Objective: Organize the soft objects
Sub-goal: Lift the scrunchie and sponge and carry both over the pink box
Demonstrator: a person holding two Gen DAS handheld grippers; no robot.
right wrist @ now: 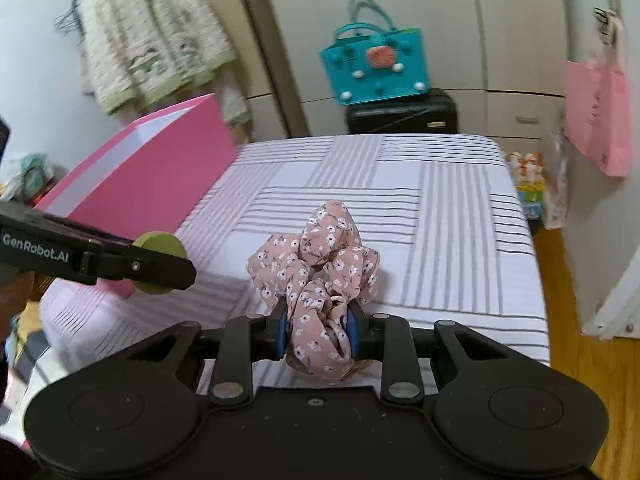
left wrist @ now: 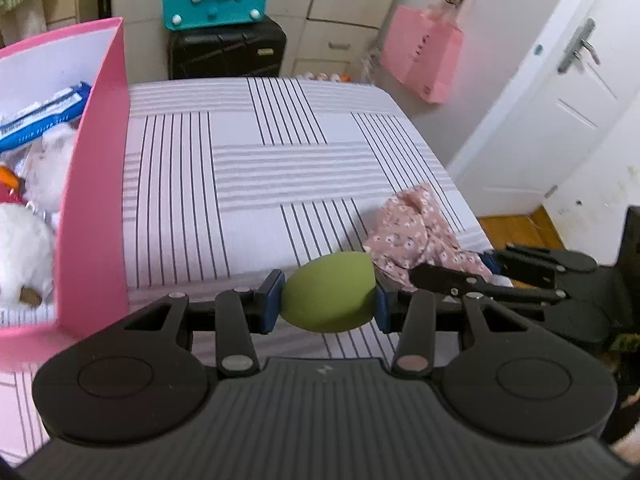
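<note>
Two claws each carry one soft thing above the striped bed (left wrist: 280, 152). Nearest, at the lower middle of the left wrist view, the left claw (left wrist: 329, 300) is clamped on a green sponge (left wrist: 329, 294), its blue pads (left wrist: 271, 300) pressing both ends so the sponge bulges between them. At the lower middle of the right wrist view, the right claw (right wrist: 320, 330) pinches a pink flowered scrunchie (right wrist: 320, 276); most of the fabric rises in loose folds above and beyond the pads. Both things seem held clear of the sheet for carrying. Farther off, at the left edge of both views, stands the open pink box (left wrist: 100, 184), already holding white plush toys (left wrist: 24, 256) and a blue packet (left wrist: 44, 110), likely the place for both.
</note>
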